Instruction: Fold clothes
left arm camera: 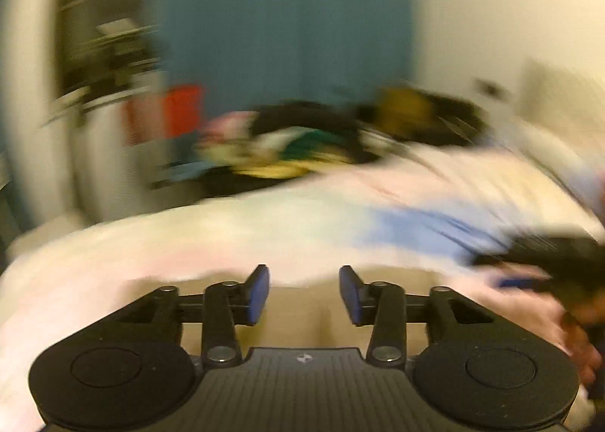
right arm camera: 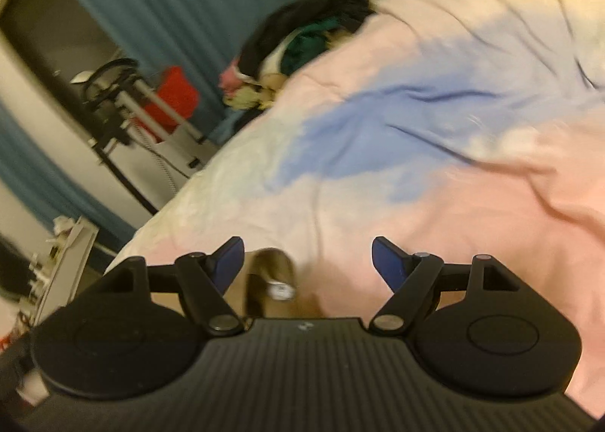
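- Both sets of jaws stand apart with nothing between their blue pads: the left gripper (left arm camera: 304, 294) shows a moderate gap, the right gripper (right arm camera: 307, 261) a wider one.
- Neither gripper touches cloth; each hangs at the near edge of the bed (right arm camera: 234, 182), which is covered by a spread in pastel patches of pink, cream and blue-violet.
- That spread lies creased, with dark fold lines running across the blue patch (right arm camera: 378, 129) in the right wrist view.
- The clothes pile (left arm camera: 298, 144) sits at the far end of the bed, well apart from both grippers, heaped loosely and unfolded.
- In the pile, black, teal-green, yellow, pink and white fabrics are jumbled together; a mustard-coloured piece (left arm camera: 401, 106) lies beside a dark one further right.
- The left wrist view is heavily smeared by motion, so single garments cannot be told apart there.
- At the right edge of that view a dark shape, probably the right gripper, shows with a hand (left arm camera: 582, 348) below it.
- A teal curtain (left arm camera: 280, 23) hangs behind the bed, and a red box (right arm camera: 177, 91) stands by a white rack (right arm camera: 147, 110) on the left.
- Just ahead of the right gripper's body a brownish blurred object (right arm camera: 272, 280) shows, too unclear to name.
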A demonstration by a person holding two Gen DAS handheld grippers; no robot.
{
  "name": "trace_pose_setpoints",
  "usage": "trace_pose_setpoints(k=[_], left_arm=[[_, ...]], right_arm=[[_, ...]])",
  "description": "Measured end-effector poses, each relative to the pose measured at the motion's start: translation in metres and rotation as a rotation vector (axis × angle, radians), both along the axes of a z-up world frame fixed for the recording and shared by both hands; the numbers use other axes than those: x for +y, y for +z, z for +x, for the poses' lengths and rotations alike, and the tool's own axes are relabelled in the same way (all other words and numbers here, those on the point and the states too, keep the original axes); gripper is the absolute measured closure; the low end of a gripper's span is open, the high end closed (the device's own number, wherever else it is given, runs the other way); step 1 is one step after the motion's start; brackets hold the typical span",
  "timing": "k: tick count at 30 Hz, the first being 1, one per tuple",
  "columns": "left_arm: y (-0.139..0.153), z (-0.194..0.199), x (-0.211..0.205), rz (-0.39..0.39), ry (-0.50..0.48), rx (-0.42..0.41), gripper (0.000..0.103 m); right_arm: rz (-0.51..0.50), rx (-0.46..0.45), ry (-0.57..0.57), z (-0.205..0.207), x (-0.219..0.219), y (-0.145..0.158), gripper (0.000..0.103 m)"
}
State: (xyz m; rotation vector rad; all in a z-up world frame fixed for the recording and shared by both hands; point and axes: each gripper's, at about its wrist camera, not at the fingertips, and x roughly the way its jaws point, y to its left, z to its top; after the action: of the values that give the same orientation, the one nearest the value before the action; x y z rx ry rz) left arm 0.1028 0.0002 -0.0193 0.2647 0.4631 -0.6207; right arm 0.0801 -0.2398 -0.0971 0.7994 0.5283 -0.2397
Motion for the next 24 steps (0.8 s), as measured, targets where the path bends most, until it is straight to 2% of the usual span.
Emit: trace_pose_setpoints(k=[3,7,8,9,10,11,13,15,20,24], left_arm=[[-0.033,-0.018,-0.075,0.133,-0.156,-0.042,0.046],[-0.079,-0.011,-0.124,0.267,-0.197,-0.074,0.044],[-0.089,-0.004,-0.129,0.295,-0.192,-0.088,0.047],[-0.097,0.004,-0.13,0.311,-0.172,-0.099,0.062],[-0.101,0.017,-0.122,0.297,-0.141,-0.095,0.075],[-0.103,0.03,-0.114,0.278,-0.11,-0.089,0.097],[-0.093,0.047,-0.099,0.184,-0.049,-0.057,0.097],[-0.067,0.055,-0.083,0.098,-0.004,-0.078,0.098],[-0.003,0.06,-0.042,-0.104,0.092,-0.125,0.098],[0.031,0.048,-0.011,-0.182,0.121,-0.124,0.098]], right_arm=[[0.054,0.029,-0.02,-0.001,-0.01,-0.01,0.026],[0.064,0.028,0.023,0.007,-0.01,-0.016,0.026],[0.067,0.027,0.034,0.009,-0.01,-0.018,0.026],[0.07,0.027,0.044,0.011,-0.01,-0.02,0.026],[0.072,0.027,0.055,0.013,-0.01,-0.021,0.026],[0.075,0.027,0.066,0.015,-0.01,-0.023,0.026],[0.08,0.026,0.087,0.019,-0.01,-0.026,0.026],[0.084,0.025,0.11,0.023,-0.01,-0.029,0.026],[-0.032,-0.033,0.263,0.036,0.021,-0.015,0.026],[-0.104,-0.197,0.284,0.025,0.038,0.012,0.026]])
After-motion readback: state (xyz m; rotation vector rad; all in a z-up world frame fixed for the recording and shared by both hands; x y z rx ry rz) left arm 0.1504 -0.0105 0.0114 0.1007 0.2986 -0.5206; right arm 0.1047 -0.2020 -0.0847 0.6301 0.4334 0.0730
